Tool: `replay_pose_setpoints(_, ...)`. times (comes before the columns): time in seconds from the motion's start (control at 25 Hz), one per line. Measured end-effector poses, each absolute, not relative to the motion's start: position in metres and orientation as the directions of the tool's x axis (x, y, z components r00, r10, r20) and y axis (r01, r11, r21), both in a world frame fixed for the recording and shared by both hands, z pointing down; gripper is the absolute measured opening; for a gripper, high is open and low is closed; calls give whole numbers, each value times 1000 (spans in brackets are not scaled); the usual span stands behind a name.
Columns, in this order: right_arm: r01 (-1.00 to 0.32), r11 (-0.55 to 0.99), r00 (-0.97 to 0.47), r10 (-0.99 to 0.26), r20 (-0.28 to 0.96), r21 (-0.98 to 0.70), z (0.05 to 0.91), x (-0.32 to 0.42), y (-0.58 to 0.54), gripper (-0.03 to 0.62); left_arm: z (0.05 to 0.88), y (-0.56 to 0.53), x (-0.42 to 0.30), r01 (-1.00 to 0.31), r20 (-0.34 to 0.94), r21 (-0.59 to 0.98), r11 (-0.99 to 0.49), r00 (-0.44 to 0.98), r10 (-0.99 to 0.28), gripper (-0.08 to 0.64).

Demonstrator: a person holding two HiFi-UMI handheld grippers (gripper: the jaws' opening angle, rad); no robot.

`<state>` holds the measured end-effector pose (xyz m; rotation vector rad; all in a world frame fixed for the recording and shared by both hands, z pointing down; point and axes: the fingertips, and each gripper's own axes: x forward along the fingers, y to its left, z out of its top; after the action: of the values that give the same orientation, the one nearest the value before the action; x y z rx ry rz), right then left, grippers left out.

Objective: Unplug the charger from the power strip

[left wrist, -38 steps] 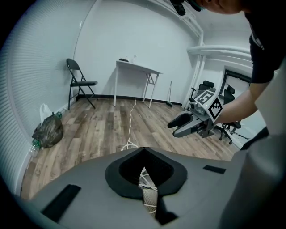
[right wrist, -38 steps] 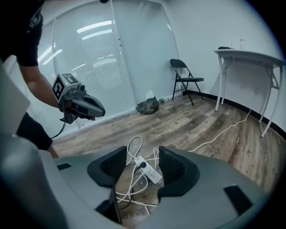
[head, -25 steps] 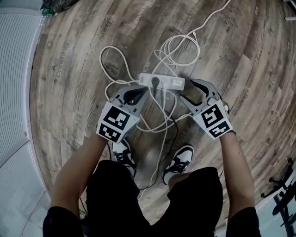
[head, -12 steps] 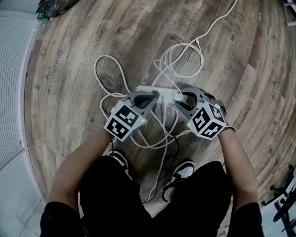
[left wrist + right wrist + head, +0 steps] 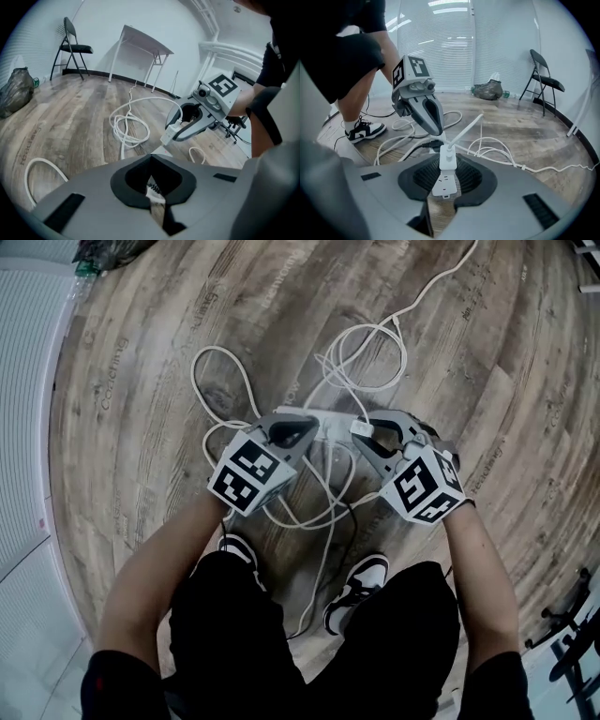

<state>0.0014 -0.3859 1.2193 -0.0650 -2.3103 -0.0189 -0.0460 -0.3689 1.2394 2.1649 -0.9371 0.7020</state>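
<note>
A white power strip [image 5: 328, 417] lies on the wooden floor among loops of white cable. A white charger [image 5: 364, 427] is plugged into its right end, and its cable runs away across the floor. My right gripper [image 5: 359, 431] has its jaws closing on the charger [image 5: 448, 158], and the fingertips touch its sides. The strip's end [image 5: 443, 183] shows between the pads. My left gripper [image 5: 309, 427] is shut, with its tip down on the strip's left part beside a black plug [image 5: 427, 144]. Nothing sits between its fingertips [image 5: 150, 159].
White cable loops [image 5: 221, 381] lie left of and behind the strip. A black cable [image 5: 352, 514] runs back between the person's shoes [image 5: 362, 581]. A folding chair [image 5: 75, 47], a white table [image 5: 140, 40] and a dark bag [image 5: 14, 91] stand by the walls.
Both grippers came in and down onto the strip. The right jaws went from wide open to closed round the charger. The left gripper stayed shut.
</note>
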Motion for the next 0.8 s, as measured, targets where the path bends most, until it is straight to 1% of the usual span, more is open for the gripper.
replay_pose_setpoints(0.08,-1,1000,-697,10,717,-14,1190,6,-389,109,1204,-382,-46,-783,658,348,-516,596,-460,18)
replay_pose_setpoints(0.2,-115,992,-743,-49,667,-55,1133,16,-391,109,1145,-394,-51,-806,634,331,-490,575,-517,18)
replay_pose_setpoints(0.36,-258,954,-814,-127,567,-156,1042,25,-395,109,1061,-391,-64,-842,627,303,-447,529,-571,18)
replay_pose_setpoints(0.56,-417,861,-841,-244,483,-291,938,46,-399,109,957,-368,-94,-890,621,278,-361,453,-640,18)
replay_pose_setpoints(0.64,-459,828,-839,-286,463,-321,898,54,-394,109,915,-354,-104,-905,612,277,-324,426,-666,18)
replay_pose_setpoints(0.8,-498,795,-834,-328,444,-348,825,67,-370,109,834,-321,-109,-919,592,294,-263,391,-705,18)
